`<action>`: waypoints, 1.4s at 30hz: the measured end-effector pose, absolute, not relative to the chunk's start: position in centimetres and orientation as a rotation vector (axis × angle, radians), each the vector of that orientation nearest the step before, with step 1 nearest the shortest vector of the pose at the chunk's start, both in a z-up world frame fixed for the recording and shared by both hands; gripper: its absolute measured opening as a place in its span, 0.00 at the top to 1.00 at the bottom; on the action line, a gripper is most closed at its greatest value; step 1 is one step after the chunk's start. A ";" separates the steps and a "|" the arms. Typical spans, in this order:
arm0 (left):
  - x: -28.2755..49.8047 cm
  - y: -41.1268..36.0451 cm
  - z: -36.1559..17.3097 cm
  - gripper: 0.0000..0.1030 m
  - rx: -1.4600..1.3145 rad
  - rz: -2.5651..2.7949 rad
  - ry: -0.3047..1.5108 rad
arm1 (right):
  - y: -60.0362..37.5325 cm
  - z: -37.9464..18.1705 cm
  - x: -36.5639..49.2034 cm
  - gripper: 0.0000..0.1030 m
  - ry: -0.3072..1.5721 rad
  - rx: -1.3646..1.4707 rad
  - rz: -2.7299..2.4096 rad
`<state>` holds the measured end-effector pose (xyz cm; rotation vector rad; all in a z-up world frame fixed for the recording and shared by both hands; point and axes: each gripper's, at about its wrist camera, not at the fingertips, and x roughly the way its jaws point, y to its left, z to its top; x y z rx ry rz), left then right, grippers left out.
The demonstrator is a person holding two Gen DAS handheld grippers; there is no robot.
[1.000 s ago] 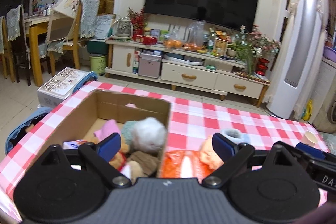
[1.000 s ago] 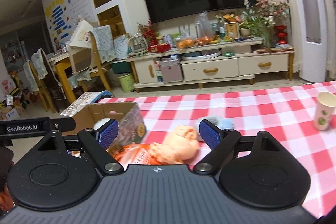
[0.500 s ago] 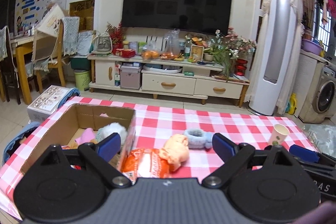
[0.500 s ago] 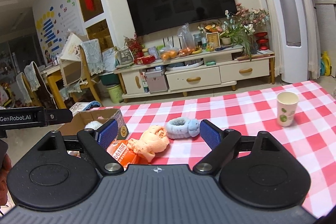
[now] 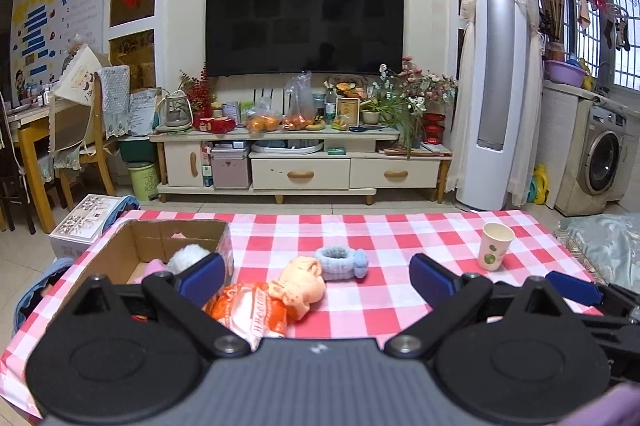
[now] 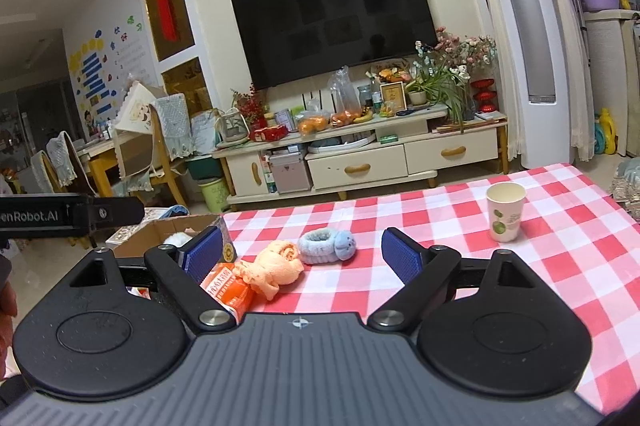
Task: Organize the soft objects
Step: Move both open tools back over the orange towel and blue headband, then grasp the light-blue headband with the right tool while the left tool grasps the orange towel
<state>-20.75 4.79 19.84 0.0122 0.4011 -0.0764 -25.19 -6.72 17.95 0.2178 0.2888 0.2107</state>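
2 grippers level, left gripper (image 5: 316, 276) jaws opening

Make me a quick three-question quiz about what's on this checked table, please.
1. True or false: the paper cup lies tipped over.
2. Which lies closer to the cardboard box: the orange cloth toy or the blue fuzzy band?
3. Is anything held in the right gripper?

Key: 1. False, it stands upright. 2. The orange cloth toy. 3. No, its jaws stand wide apart, holding nothing.
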 end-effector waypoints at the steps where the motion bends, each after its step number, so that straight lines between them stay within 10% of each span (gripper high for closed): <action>1: -20.8 4.7 19.8 0.05 0.013 -0.079 0.402 | -6.9 17.8 -25.3 0.00 0.289 0.219 0.210; 42: 1.7 4.3 4.9 0.13 0.258 -0.167 0.684 | 0.3 9.8 0.9 0.00 0.496 0.206 0.401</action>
